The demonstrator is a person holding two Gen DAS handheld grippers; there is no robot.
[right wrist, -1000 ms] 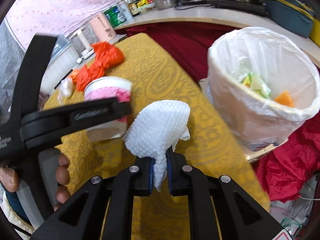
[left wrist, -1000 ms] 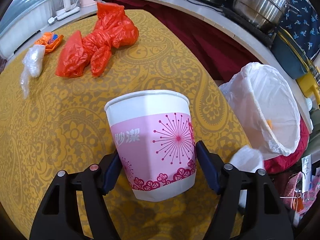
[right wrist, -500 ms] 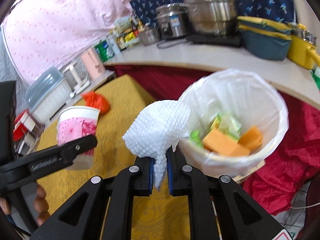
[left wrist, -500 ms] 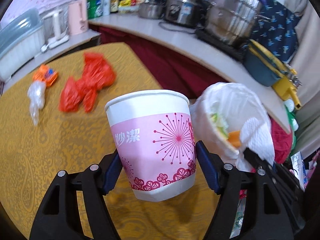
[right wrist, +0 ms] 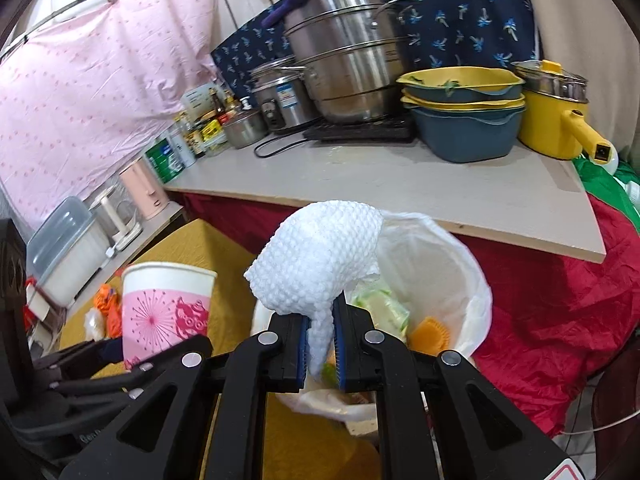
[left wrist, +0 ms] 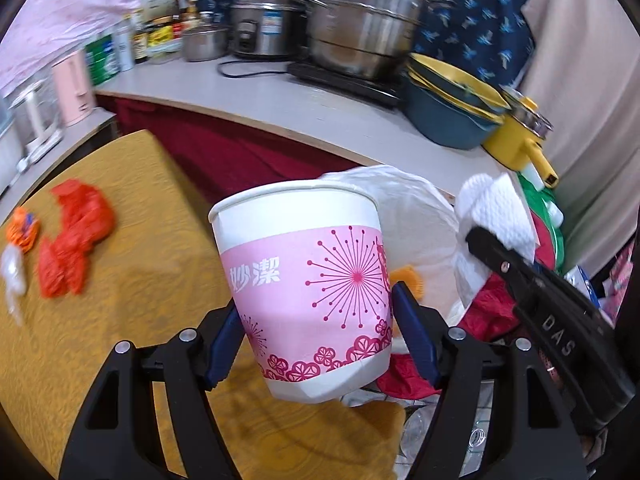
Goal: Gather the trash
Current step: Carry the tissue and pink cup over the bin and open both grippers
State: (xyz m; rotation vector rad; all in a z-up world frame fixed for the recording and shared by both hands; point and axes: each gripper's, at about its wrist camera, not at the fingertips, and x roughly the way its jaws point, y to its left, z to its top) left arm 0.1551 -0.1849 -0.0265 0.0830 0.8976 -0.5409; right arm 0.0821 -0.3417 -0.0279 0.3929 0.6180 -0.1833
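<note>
Right wrist view: the right hand-held gripper [right wrist: 321, 346] is seen clenched on a crumpled white paper towel [right wrist: 316, 268], which is held in the centre of the frame just above the near rim of the lined trash bin [right wrist: 460, 276]. Green and orange scraps are already visible inside the bin. At lower left of that frame, a pink-and-white paper cup [right wrist: 166, 312] is grasped by the left hand-held gripper [left wrist: 320, 342], its blue pads pressed on the cup's lower sides; in the left wrist view the cup fills the centre and hides much of the bin behind it.

Several risks are judged from this. The towel is pinched only by a narrow tail, so it could slip out early and fall on the yellow-clothed surface [left wrist: 100, 320] or the red cloth [right wrist: 560, 320] beside the bin. If it is released while over the near rim, it may catch on the liner and hang outside. The cup's base looks slightly dented, so a harder squeeze could crumple it and let it pop free. Both tools are close together, and a collision over the bin is possible. An orange plastic bag [left wrist: 74, 240] and smaller wrappers [left wrist: 18, 248] are left at the left edge of the left wrist frame, well apart from the bin.
</note>
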